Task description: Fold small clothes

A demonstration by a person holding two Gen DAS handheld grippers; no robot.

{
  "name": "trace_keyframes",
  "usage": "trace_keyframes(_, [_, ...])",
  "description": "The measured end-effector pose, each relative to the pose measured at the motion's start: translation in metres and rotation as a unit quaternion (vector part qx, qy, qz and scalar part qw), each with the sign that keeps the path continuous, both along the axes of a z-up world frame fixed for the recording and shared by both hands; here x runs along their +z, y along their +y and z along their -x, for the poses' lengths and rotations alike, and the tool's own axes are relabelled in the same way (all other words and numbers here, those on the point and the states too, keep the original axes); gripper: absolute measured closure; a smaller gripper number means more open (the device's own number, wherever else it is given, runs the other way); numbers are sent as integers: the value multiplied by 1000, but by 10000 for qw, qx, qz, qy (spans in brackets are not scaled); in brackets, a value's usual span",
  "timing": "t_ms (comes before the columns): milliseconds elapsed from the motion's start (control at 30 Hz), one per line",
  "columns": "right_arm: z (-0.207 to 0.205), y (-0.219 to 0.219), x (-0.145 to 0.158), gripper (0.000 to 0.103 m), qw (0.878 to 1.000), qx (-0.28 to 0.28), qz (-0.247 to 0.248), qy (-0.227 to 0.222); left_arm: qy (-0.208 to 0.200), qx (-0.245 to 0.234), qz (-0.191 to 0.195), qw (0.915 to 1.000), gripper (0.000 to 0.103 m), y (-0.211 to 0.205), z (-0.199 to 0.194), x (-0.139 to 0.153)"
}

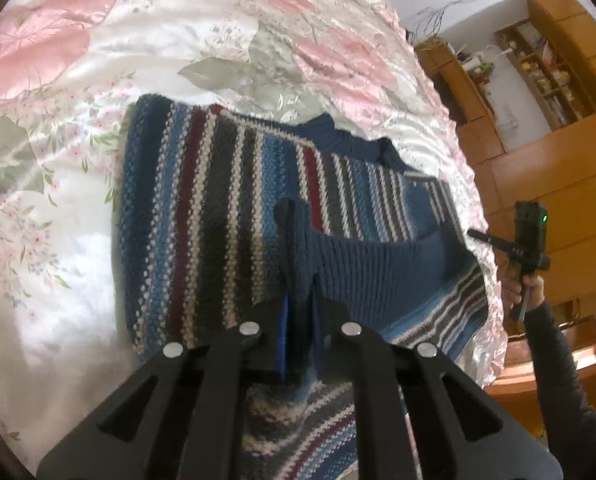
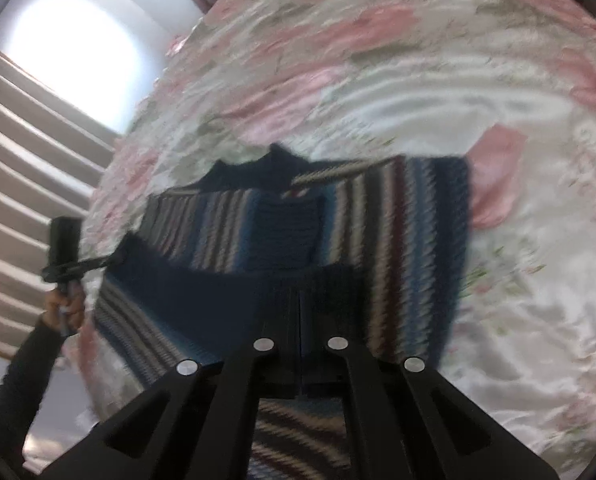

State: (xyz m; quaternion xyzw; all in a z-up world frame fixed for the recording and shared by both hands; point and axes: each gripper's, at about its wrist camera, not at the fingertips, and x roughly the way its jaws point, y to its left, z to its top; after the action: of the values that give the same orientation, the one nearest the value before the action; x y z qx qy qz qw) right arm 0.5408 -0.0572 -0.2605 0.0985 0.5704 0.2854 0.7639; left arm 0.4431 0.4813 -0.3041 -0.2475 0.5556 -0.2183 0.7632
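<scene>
Left wrist view: left gripper (image 1: 300, 312) and right gripper (image 2: 300, 336) both pinch the striped knit sweater's (image 1: 202, 216) blue ribbed hem (image 1: 378, 264); carry both corners level toward the collar at upper centre

Chunky knit sweater (image 1: 226, 208) on glossy satin bedspread (image 1: 78, 128).

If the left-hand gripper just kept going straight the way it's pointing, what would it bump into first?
Probably the striped sweater itself. The left gripper is already shut on its blue ribbed hem, and more of the sweater lies ahead on the floral bedspread. Depth is hard to judge.
</scene>
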Motion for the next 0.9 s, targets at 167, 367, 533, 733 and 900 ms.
trace_keyframes(167, [-15, -11, -23, 62, 9982, -338, 57, 501, 140, 82, -58, 9999, 95, 1, -4, -12])
trace_keyframes(367, [-12, 2, -37, 73, 9964, 100, 52, 838, 305, 44, -116, 9995, 95, 1, -8, -23])
trace_keyframes(533, [-3, 0, -22, 94, 9985, 159, -84, 517, 203, 147, -44, 9997, 95, 4, -3, -19])
trace_keyframes(733, [2, 9, 24, 94, 9994, 315, -135, 5, -357, 177, 20, 9992, 96, 4, 0, 29])
trace_keyframes(900, [-16, 6, 64, 94, 9985, 27, -235, -492, -835, 258, 49, 9962, 96, 12, -14, 78])
